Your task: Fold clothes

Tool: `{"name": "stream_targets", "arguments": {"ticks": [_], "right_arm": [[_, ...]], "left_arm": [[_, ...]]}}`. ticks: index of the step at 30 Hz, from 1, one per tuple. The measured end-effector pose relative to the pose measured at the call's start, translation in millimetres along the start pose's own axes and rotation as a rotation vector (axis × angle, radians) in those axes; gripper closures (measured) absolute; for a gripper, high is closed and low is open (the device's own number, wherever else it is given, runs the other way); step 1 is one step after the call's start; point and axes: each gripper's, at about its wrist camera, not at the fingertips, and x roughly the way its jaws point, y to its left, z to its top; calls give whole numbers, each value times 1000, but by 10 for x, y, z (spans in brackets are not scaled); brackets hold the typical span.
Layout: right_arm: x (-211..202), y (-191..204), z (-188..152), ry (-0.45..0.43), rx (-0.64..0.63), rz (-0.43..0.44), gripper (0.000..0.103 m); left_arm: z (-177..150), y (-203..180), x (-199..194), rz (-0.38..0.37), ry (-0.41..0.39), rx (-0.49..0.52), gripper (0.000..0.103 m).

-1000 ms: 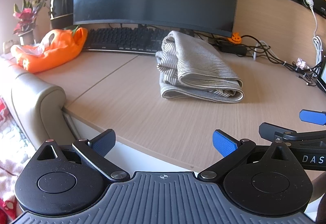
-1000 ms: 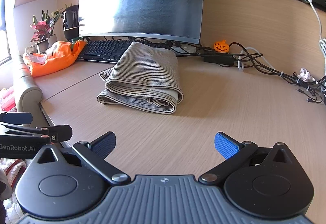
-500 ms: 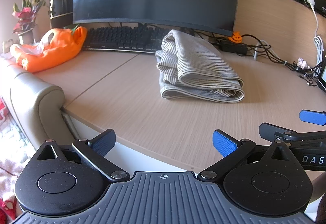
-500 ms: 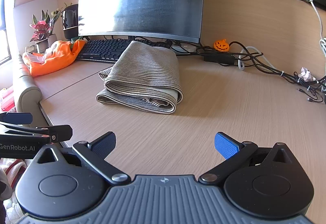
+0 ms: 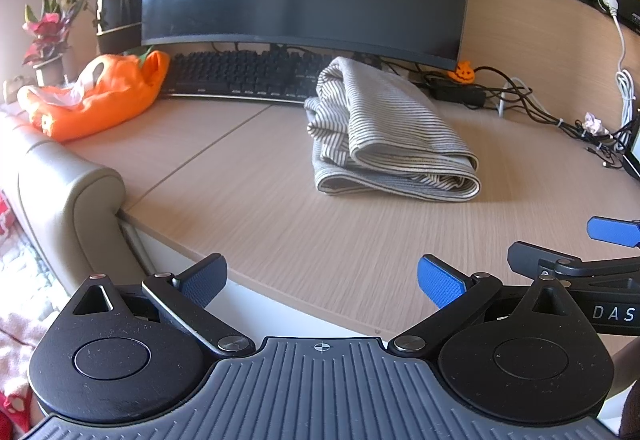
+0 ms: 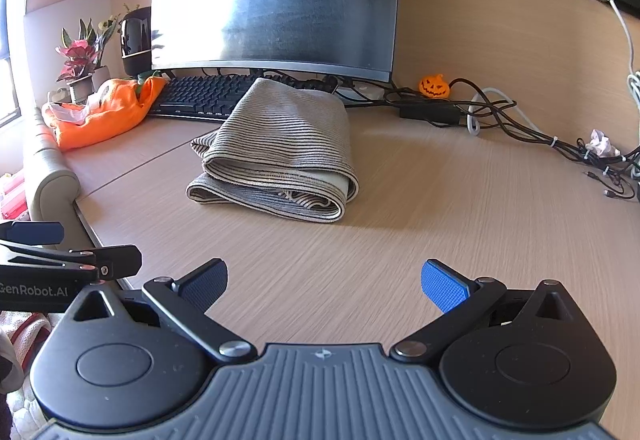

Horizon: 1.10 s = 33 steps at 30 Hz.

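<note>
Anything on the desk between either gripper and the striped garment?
Nothing visible. Bare desk lies between the open right gripper and the folded striped garment, and likewise ahead of the open left gripper.

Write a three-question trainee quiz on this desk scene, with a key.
1. True or false: the left gripper grips the striped garment.
2. What lies at the desk's left end? A) orange cloth B) blue towel C) green jacket
3. Fill in: the striped garment's far end reaches the ____.

Key
1. False; both it and the right gripper are open and empty.
2. A, the orange cloth.
3. keyboard.
</note>
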Motion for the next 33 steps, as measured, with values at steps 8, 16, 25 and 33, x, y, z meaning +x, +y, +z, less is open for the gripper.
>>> {"name": "stream_targets", "arguments": {"ticks": [8, 16, 25, 33], "right_arm": [[5, 18, 4, 3, 0, -1, 0], [9, 35, 8, 10, 0, -4, 0], [-29, 60, 8, 0, -7, -8, 0], [-51, 81, 5, -4, -16, -8, 0]], "left_arm": [[-6, 31, 8, -5, 7, -8, 0], [-6, 49, 22, -8, 14, -10, 0], [-6, 56, -15, -4, 6, -4, 0], [-15, 61, -44, 4, 5, -4, 0]]}}
